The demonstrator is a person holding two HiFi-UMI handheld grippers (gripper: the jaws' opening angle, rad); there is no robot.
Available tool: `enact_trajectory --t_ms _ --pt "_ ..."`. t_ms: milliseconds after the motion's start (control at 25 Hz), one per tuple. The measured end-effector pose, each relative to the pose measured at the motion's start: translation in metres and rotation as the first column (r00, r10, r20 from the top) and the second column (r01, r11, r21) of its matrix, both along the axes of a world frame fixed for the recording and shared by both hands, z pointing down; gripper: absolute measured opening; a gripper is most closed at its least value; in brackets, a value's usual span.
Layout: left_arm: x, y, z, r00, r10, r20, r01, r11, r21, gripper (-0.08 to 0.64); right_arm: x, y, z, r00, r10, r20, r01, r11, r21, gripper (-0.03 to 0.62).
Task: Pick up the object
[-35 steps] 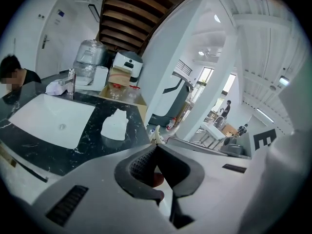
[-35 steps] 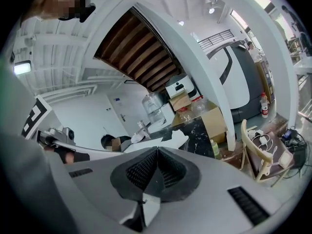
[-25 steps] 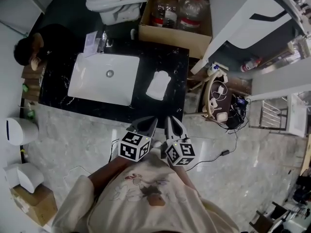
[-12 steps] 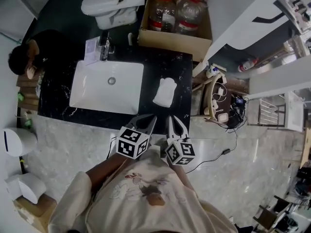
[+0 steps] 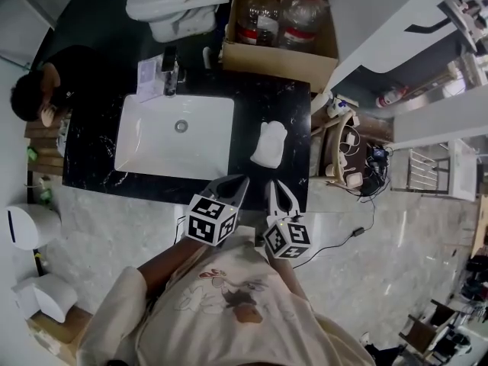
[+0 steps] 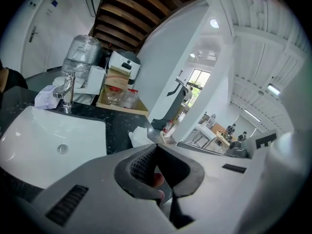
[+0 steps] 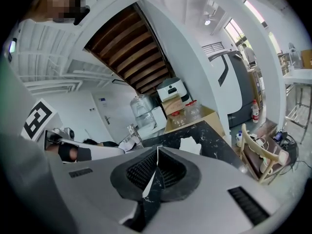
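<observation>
A white, crumpled, bread-shaped object (image 5: 270, 145) lies on the black marble counter (image 5: 259, 105), to the right of the white sink (image 5: 175, 136). It also shows in the left gripper view as the white object (image 6: 140, 135) and in the right gripper view as the white object (image 7: 190, 145). My left gripper (image 5: 239, 181) and right gripper (image 5: 276, 187) hang side by side over the counter's front edge, just short of the object. Both the left gripper (image 6: 157, 149) and the right gripper (image 7: 157, 152) are shut with nothing between the jaws.
A faucet (image 5: 169, 71) and crumpled paper (image 5: 149, 78) stand behind the sink. A cardboard box of water bottles (image 5: 278, 33) and a toilet (image 5: 171, 6) lie beyond the counter. A person in black (image 5: 38, 90) sits at the left. A chair with cables (image 5: 339, 147) stands at the right.
The head view has shifted, so the counter and the white object sit a little further right and lower. Both grippers stay shut at the counter's front edge.
</observation>
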State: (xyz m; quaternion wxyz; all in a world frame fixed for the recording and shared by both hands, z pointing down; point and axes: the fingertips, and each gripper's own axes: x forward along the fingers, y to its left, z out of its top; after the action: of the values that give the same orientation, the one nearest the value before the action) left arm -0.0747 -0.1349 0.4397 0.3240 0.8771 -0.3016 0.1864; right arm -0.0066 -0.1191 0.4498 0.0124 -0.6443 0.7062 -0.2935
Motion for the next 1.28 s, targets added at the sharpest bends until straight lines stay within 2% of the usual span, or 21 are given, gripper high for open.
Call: enact_trajectory --t_ms 280,800,1200,1240,1280 --pt "-0.006 -0.011 0.009 1.0 -0.009 0.003 0.009 1.0 -0.015 0.014 -0.004 -0.008 0.005 1.0 -0.001 -0.001 0.001 1.0 -0.011 0.02" --pt "0.006 -0.037 0.025 0.999 -0.026 0.034 0.027 0.999 -0.031 0.014 0.022 -0.027 0.028 1.0 0.007 -0.007 -0.007 0.999 -0.054 0.021" --pt "0.028 -0.046 0.049 0.997 -0.004 0.08 0.01 0.998 -0.066 0.014 0.044 -0.042 0.048 0.998 0.003 0.055 0.001 0.997 -0.079 0.024" --pt "0.03 -0.048 0.05 0.997 -0.003 0.083 0.009 0.998 -0.065 0.014 0.044 -0.043 0.05 0.998 -0.009 0.062 0.014 0.997 -0.082 0.063" --pt "0.032 -0.05 0.051 0.996 -0.002 0.086 0.008 0.998 -0.064 0.014 0.043 -0.045 0.053 0.997 -0.022 0.07 0.028 0.996 -0.087 0.159"
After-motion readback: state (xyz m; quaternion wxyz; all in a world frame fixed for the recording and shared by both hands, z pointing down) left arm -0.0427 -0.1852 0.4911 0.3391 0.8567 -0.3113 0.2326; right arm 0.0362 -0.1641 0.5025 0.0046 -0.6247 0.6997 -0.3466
